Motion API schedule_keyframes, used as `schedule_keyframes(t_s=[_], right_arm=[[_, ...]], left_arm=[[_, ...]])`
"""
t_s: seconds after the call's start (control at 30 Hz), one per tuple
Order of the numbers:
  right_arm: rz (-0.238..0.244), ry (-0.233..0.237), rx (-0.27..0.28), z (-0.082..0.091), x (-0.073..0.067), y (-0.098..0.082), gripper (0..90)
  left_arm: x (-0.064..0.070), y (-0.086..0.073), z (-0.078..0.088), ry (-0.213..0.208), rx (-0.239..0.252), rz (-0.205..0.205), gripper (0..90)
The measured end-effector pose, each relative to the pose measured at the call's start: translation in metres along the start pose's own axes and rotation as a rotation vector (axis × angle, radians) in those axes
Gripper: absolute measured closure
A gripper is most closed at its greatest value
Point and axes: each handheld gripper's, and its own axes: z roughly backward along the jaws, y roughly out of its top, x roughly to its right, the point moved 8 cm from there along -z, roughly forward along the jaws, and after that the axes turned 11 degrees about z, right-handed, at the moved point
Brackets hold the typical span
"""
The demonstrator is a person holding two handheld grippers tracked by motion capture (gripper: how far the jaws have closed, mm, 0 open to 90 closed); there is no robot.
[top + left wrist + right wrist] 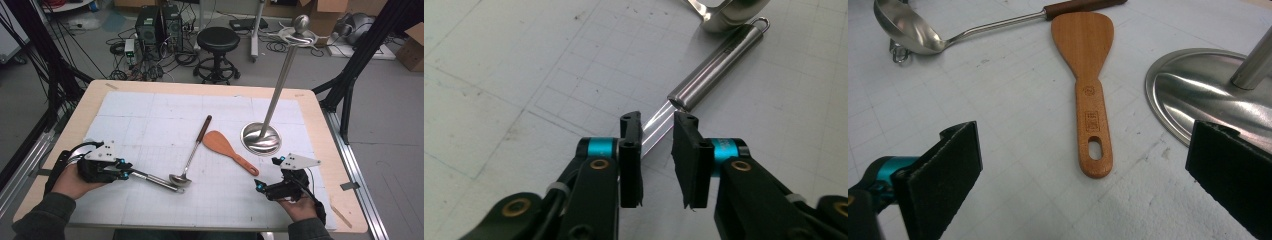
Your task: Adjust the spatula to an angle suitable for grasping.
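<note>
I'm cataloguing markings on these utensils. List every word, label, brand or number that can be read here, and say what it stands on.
No text here can be read.
Orange wooden spatula: a round stamp and a square stamp pressed into its handle, both too small to read.
Steel utensil handle between the left gripper jaws: a faint dark mark, too blurred to read.
Left gripper's turquoise ring: tiny print, unreadable.

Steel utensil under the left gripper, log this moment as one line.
left gripper: jaws astride steel utensil shaft, grip unclear | right gripper: open, aimed at wooden spatula | ladle: on table
</note>
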Motion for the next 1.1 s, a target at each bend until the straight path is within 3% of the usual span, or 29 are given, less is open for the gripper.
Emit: schedule_keyframes(t_s=[0.2,0.73,1.1], right_arm=[[0.001,0.002,0.003,0.0,0.0,0.0,0.2],[0.0,0.001,0.003,0.0,0.0,0.001,0.2],[0.001,0.002,0.004,0.0,-0.001,0.001,0.2]], left_arm=[[-0.003,-0.013,-0.007,-0.014,-0.001,0.023,89.4],[0.003,-0.02,-0.025,-0.034,-0.07,-0.02,89.7],[0.003,-0.022,-0.035,-0.037,-0.094,-0.02,89.7]])
